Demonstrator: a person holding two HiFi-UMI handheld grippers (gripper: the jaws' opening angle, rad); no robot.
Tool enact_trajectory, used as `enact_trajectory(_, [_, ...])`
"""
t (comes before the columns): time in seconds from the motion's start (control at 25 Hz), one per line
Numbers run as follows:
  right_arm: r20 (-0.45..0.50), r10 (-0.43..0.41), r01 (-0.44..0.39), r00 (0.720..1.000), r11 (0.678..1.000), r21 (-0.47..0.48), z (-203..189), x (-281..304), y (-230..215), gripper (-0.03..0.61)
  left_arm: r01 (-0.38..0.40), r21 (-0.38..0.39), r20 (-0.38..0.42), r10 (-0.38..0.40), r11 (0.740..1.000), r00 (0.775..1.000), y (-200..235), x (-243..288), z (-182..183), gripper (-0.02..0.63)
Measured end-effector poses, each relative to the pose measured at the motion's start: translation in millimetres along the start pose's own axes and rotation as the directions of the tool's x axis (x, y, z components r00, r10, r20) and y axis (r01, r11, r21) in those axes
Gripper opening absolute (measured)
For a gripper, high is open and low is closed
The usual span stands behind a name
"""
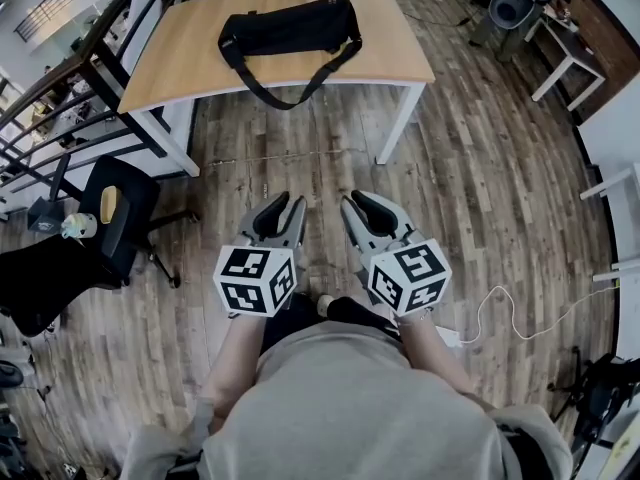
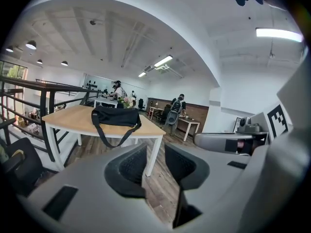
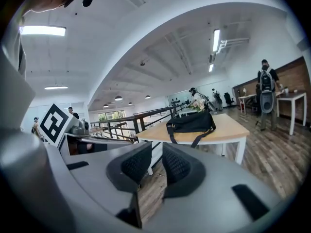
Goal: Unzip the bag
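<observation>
Black bag (image 1: 290, 28) at 12 o'clock in the head view, lying lengthwise on the desk (image 1: 390, 58), strap (image 1: 285, 104) looped over the near edge. Left claw (image 1: 288, 206) at 7 o'clock and right claw (image 1: 358, 203) at 5 o'clock, over the floor (image 1: 480, 168), well short of the desk, each spread partway and empty.

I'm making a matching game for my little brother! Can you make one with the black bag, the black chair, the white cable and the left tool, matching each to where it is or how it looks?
Things:
1. black fabric duffel bag with a strap
2. black swivel office chair
3. thin white cable
4. left tool

Places or states:
A. on the wooden floor, right of the person
B. jaws apart, nothing between them
C. lying on the light wooden table
D. on the floor near the dark railing, left of the person

Pairs: 1-C, 2-D, 3-A, 4-B
</observation>
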State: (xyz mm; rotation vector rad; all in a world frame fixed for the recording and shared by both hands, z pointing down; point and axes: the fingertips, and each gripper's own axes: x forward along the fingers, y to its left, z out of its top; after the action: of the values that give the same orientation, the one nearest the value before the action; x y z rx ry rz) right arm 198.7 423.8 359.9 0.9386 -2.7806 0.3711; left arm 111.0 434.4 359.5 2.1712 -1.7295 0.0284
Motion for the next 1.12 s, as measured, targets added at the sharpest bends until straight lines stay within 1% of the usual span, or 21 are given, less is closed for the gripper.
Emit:
enact_trajectory(0.04, [-0.002, -0.002, 0.002, 1.0, 1.0, 0.0, -1.7, -2.0, -2.7, 0.07, -0.001, 0.0, -0.006, 0.001, 1.0, 1.0, -2.7, 1.8, -2.5, 0.13])
enact_trajectory(0.08, [-0.005, -0.003, 0.003, 1.0, 1.0, 0.001, -3.4, -3.7, -5.3, 0.07, -0.002, 0.0, -0.011, 0.002, 1.0, 1.0, -5.3, 3.2, -4.8, 0.141])
enact_trajectory(0.28, [-0.025, -0.001, 0.001, 1.0, 1.0, 0.007, -10.2, -5.2, -11.2, 0.089, -0.027, -0.008, -0.025, 0.027, 1.0, 0.999, -6.7, 3.3, -10.5, 0.141])
enact_trajectory(0.4, [-0.035, 0.003, -0.002, 0.999, 1.0, 0.009, -11.6, 1.8, -14.4, 0.103, -0.051, -0.036, -0.032, 0.05, 0.998, 0.998, 3.5, 7.6, -12.5, 0.141])
enact_trajectory(0.52, [-0.035, -0.008, 0.008, 0.999, 1.0, 0.009, -8.9, 13.5, -25.5, 0.106, -0.06, -0.031, -0.037, 0.059, 0.998, 0.998, 14.7, 22.5, -9.7, 0.141])
enact_trajectory(0.8, [-0.021, -0.063, 0.063, 0.998, 0.998, 0.013, 5.5, 60.5, -60.5, 0.137, -0.025, -0.014, -0.019, 0.025, 1.0, 1.0, 44.4, 71.6, 12.1, 0.141])
enact_trajectory(0.84, [-0.018, -0.069, 0.069, 0.997, 0.998, 0.011, 8.6, 70.0, -65.6, 0.151, -0.019, -0.019, -0.019, 0.019, 1.0, 1.0, 51.0, 80.2, 16.7, 0.141])
enact_trajectory(0.96, [-0.027, -0.087, 0.087, 0.996, 0.996, 0.017, 17.0, 101.7, -79.0, 0.165, -0.013, -0.02, -0.022, 0.012, 1.0, 1.0, 73.9, 103.7, 33.4, 0.141])
enact_trajectory(1.12, [-0.033, -0.098, 0.098, 0.995, 0.995, 0.01, 32.6, 146.5, -89.2, 0.172, -0.015, -0.013, -0.03, 0.014, 1.0, 0.999, 112.4, 131.8, 54.0, 0.141])
